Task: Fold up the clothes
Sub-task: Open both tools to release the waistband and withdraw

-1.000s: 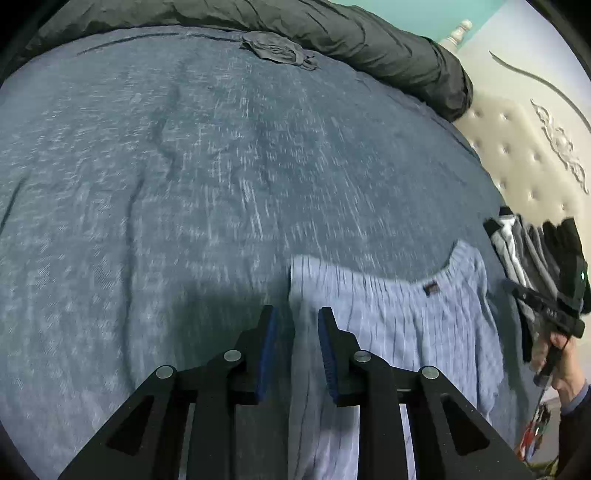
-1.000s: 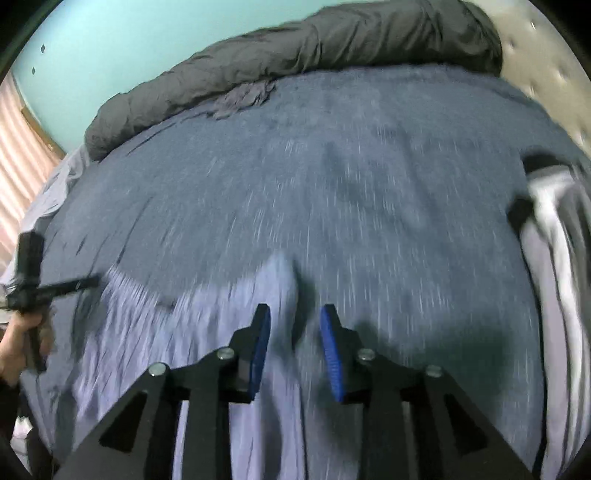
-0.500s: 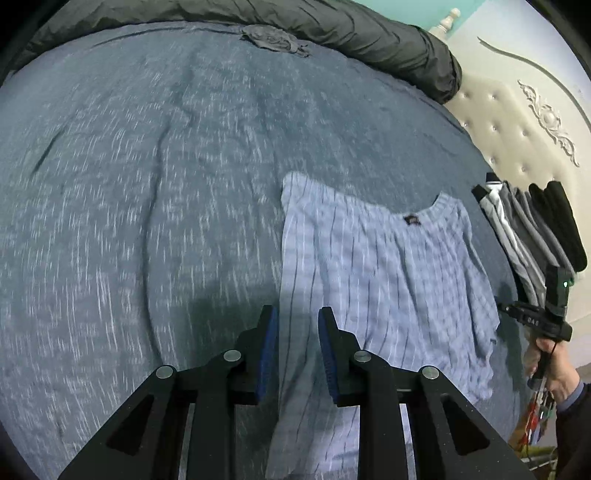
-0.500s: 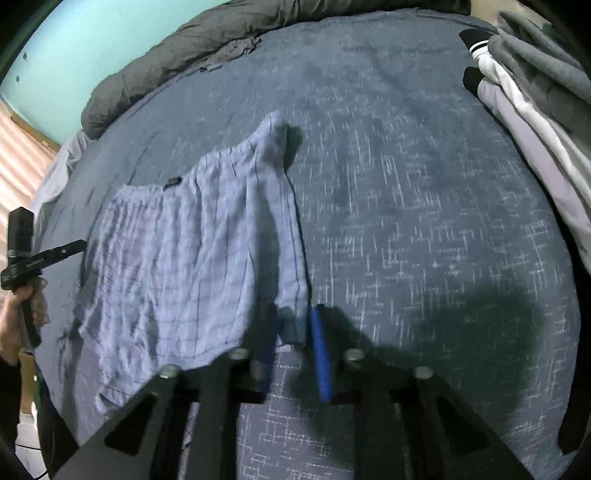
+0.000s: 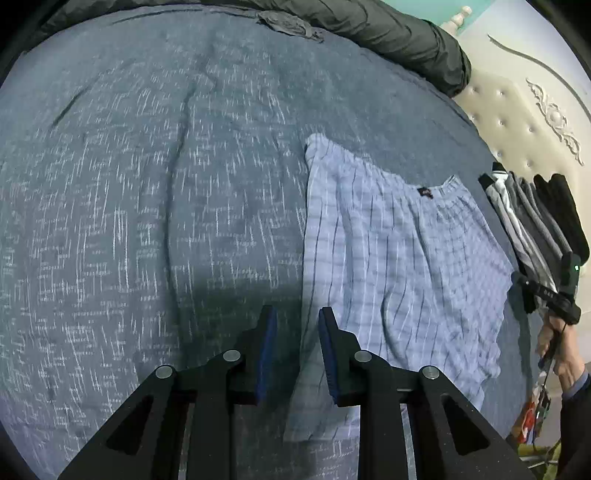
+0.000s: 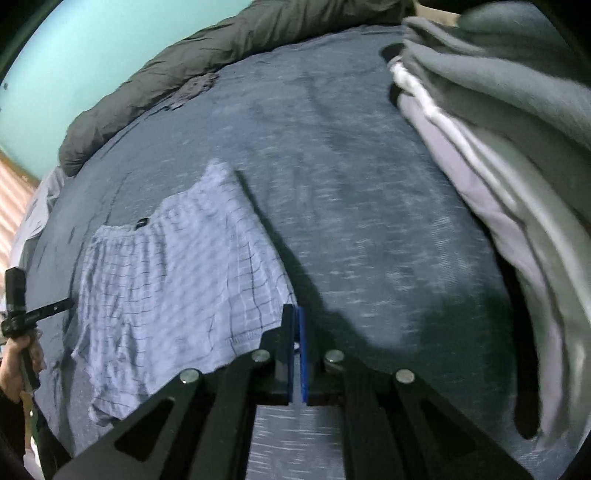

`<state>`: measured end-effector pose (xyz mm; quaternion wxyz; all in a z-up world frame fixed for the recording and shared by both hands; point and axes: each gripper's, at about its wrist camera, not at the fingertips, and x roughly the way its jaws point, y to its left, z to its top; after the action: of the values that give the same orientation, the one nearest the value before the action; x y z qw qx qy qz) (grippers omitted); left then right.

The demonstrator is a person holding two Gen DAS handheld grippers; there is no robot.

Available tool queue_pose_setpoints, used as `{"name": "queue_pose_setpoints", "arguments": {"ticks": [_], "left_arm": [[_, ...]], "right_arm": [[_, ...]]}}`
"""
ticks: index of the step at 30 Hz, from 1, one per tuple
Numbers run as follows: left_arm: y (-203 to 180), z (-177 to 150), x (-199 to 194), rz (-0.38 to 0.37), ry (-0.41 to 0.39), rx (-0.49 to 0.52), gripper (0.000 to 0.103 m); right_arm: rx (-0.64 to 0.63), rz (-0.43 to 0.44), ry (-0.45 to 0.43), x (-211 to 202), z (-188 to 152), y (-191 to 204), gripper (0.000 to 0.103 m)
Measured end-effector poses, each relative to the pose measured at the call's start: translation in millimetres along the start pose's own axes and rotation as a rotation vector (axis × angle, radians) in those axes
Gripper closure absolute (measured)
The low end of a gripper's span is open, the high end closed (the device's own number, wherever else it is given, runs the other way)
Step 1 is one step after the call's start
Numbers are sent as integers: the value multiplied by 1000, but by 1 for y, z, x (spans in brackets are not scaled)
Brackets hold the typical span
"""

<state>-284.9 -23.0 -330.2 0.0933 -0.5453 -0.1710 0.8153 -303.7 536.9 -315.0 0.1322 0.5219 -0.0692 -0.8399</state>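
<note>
A pair of pale blue checked shorts (image 5: 399, 266) lies spread flat on a bed covered by a dark blue flecked bedspread (image 5: 147, 184), with its gathered waistband and a small dark label (image 5: 425, 192) toward the far side. The left tongs (image 5: 294, 325) hover just above the near left hem of the shorts, their blue-padded jaws parted by a clear gap with nothing between them; the shorts' left edge runs under that gap. The right tongs (image 6: 296, 325) sit at the shorts' near right corner with the jaws drawn almost together, only a thin slit showing, and the stitched hem meets the left jaw; whether any cloth is actually pinched in the slit cannot be told. In the left wrist view the right hand (image 5: 557, 347) grips its black handle at the right border. Just to the right of the shorts, a stack of folded grey, white and black garments (image 5: 532, 214) crowds that side, looming large and blurred in the right wrist view. A rolled dark grey duvet (image 5: 388, 33) runs along the far edge of the bed, with a small crumpled grey cloth (image 5: 288, 24) lying just in front of it. A cream tufted headboard (image 5: 517, 110) stands beyond the stack.
</note>
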Motion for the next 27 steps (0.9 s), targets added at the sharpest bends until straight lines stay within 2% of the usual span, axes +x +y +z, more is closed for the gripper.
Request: {"name": "queue_pose_setpoints", "arguments": {"ticks": [2,6,20,21,22,27], "left_arm": [[2,-3,-1,0,5,0,70],[7,-7,-5,-2,15,1,69],[7,-34,-10,-27,62,48,69],[6,-36,-11,-30,65,53,81],[5,-38,-11,-34,67,58,100],[-6,-49,-18,-39,77,102,101]], "right_arm": [[6,-22,-3,2,-2,-2,101],[14,-61,-7,7,-5,-6,101],[5,-44,-14,8,-11,-2,101],[6,-43,-12,8,-11,-2,101],[5,-44,-11,8,-11,-3,101],[11,-44,-10,9,-10,-5,101]]}}
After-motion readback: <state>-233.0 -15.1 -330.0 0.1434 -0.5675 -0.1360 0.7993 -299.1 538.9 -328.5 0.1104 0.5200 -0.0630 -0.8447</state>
